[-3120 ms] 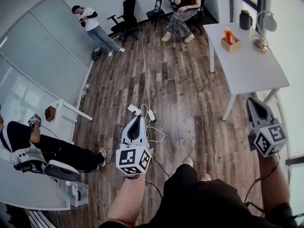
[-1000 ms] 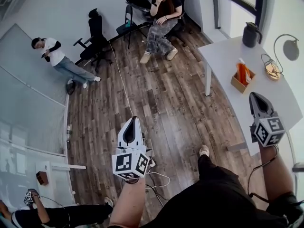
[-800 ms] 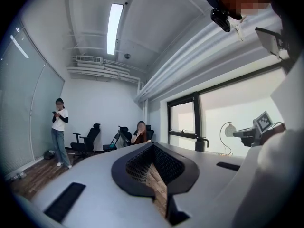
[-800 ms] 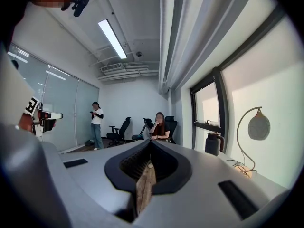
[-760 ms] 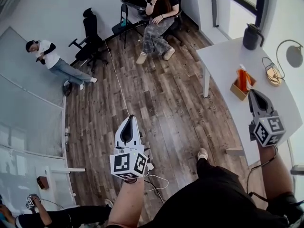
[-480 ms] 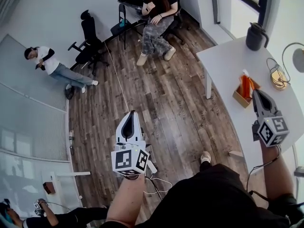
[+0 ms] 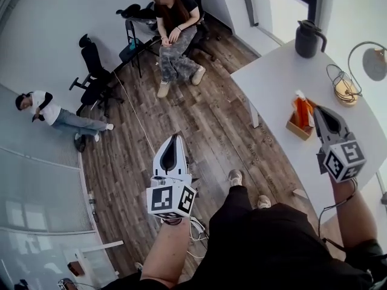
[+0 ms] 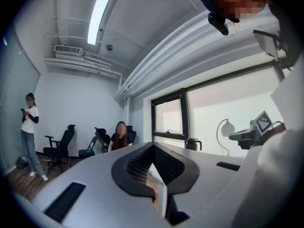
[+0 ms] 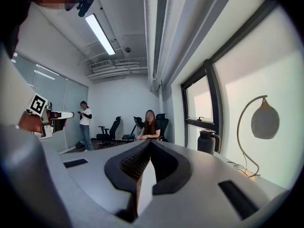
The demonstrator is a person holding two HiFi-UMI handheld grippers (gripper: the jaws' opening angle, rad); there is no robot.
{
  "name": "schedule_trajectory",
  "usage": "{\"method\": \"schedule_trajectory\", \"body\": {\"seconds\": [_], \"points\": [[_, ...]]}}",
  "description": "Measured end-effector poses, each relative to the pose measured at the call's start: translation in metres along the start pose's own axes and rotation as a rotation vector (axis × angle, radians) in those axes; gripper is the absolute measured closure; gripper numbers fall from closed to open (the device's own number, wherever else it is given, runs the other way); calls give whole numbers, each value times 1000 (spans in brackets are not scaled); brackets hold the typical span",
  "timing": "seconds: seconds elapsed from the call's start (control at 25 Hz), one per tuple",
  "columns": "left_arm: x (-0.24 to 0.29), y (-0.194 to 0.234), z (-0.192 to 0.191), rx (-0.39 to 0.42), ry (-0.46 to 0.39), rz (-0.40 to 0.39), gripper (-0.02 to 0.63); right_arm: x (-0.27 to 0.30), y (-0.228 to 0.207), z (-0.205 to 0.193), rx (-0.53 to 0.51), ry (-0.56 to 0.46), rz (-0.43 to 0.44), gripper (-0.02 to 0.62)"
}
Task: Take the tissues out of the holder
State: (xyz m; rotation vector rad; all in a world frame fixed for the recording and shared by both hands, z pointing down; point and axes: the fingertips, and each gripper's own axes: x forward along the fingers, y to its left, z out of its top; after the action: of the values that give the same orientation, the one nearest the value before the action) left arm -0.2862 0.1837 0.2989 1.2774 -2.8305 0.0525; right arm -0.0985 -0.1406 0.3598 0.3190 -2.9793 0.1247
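Observation:
The tissue holder [image 7: 294, 126] is a small wooden box on the white table [image 7: 272, 89]. An orange tissue pack [image 7: 302, 109] stands upright in it, with a white tissue poking out on top. My right gripper [image 7: 318, 110] hangs above the table just right of the holder, shut and empty, with its tip level with the pack. In its own view my right gripper [image 9: 151, 142] points across the room and the holder is out of sight. My left gripper [image 7: 175, 139] is over the wooden floor, well left of the table, and also shut on nothing [image 8: 153, 145].
On the table's far side stand a black kettle [image 7: 308, 38], a wire basket [image 7: 343, 86] and a round lamp [image 7: 375, 62]. A seated person [image 7: 172, 32], office chairs [image 7: 94, 71] and a standing person [image 7: 45, 110] are across the floor. A cable [image 7: 136, 116] runs along the boards.
The view has drawn nearer to the table. The holder now lies right beside my right gripper's tip. Both grippers stay shut and empty.

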Motion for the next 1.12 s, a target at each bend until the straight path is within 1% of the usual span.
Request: {"method": "schedule_trajectory", "body": {"seconds": [0.2,0.32,0.44,0.52,0.64,0.76,0.92,1.12], "points": [[65,-15,-21,-1,67,-122,601,14,-23,-5,14,10,-77,591],[109,-21,-16,13,68,-201,601,20,-35,-3,32,24,-144,591],[159,-32,-10,26,58,-289,601,32,-50,-11,60,89,-217,591],[195,-48,-12,31,60,-367,601,37,-61,-15,84,106,-261,591],[242,-76,-17,47,62,-499,601,45,-79,-15,104,98,-338,591],[284,-85,-19,59,75,-595,601,57,-89,-10,111,108,-412,591],[342,-101,-29,54,103,-707,601,63,-102,-10,121,121,-520,591],[385,-138,-38,60,108,-861,601,70,-108,-5,139,123,-624,591]]}}
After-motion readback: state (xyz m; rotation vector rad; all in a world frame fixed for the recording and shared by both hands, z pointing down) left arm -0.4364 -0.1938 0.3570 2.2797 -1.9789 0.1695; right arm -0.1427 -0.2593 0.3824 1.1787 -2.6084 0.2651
